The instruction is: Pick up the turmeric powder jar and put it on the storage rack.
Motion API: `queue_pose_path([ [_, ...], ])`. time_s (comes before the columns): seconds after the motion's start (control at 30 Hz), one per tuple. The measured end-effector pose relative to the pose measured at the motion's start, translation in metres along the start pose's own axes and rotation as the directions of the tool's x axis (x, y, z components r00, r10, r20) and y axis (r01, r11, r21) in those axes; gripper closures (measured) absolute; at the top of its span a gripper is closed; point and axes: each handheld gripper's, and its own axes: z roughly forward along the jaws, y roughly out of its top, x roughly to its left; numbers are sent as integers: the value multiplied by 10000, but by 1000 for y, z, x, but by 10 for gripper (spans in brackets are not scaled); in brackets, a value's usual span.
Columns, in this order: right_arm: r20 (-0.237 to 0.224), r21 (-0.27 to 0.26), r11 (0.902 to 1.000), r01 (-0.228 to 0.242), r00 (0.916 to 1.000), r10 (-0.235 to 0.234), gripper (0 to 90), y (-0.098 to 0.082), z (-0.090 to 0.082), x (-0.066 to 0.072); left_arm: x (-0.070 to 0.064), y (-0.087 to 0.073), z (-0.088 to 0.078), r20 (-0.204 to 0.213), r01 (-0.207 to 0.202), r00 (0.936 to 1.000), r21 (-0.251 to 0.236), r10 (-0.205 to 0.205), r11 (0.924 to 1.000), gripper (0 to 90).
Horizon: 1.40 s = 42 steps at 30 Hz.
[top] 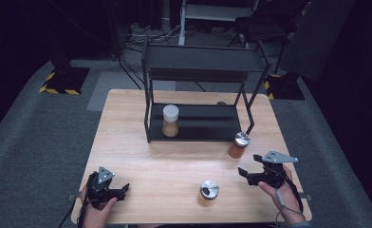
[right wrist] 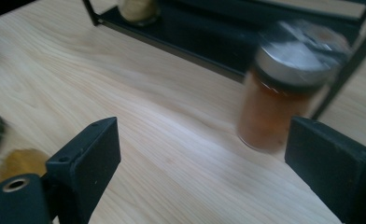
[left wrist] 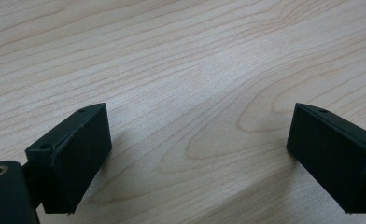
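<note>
My left gripper (top: pixel 123 191) rests low over the front left of the wooden table (top: pixel 127 142), open, with only bare wood (left wrist: pixel 172 56) between its jaws (left wrist: pixel 197 154). Held above the table's right side, my right gripper (top: pixel 243 175) is open too and holds nothing. An orange-filled jar with a silver lid (top: pixel 238 145) stands just beyond it, off the rack's right foot; in the right gripper view this jar (right wrist: pixel 277 102) is blurred, ahead of the right jaw and outside the gap (right wrist: pixel 202 168). A second silver-lidded jar (top: pixel 209 191) stands at the front centre.
A black two-tier rack (top: pixel 198 71) stands at the table's far middle. On its lower shelf, toward the left, is a white-lidded jar of tan powder (top: pixel 170 121). Bare wood lies between the two hands. Dark floor, cables and stands surround the table.
</note>
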Motion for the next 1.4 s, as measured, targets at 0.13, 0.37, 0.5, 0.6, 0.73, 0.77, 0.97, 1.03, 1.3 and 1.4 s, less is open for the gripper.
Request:
queue_pose_path([
  [0.13,-384,-79,9997,246,9990,-249,98,12,3,14,0,0,0,0,-18,10000,12,18,10000,64],
  [0.37,-984,-163,9986,505,9938,-519,98,26,12,34,0,0,0,1,6,10000,-5,-6,10000,64],
  [0.5,-1381,-224,9971,723,9876,-747,98,29,17,46,0,0,0,1,11,10000,-8,-11,10000,64],
  [0.6,-1597,-301,9964,794,9837,-832,99,29,20,58,0,0,0,-4,12,10000,-5,-12,10000,64],
  [0.73,-1838,-308,9935,1095,9764,-1133,99,26,25,74,-1,0,0,-33,15,10000,16,-15,10000,63],
  [0.77,-1863,-264,9925,1190,9749,-1218,99,25,26,77,-1,0,0,-34,16,10000,15,-16,10000,63],
  [0.97,-1883,-56,9884,1521,9705,-1504,109,13,35,89,-1,0,0,-36,22,10000,16,-22,10000,62],
  [1.03,-1915,39,9881,1535,9700,-1499,118,8,38,89,-1,0,0,-36,45,10000,0,-45,10000,62],
  [1.3,-2121,737,9842,1607,9669,-1420,222,-6,57,86,-1,1,0,-66,56,10000,23,-56,10000,57],
  [1.4,-2425,980,9824,1593,9612,-1317,297,-7,64,84,-2,1,1,-77,71,9999,18,-71,10000,53],
])
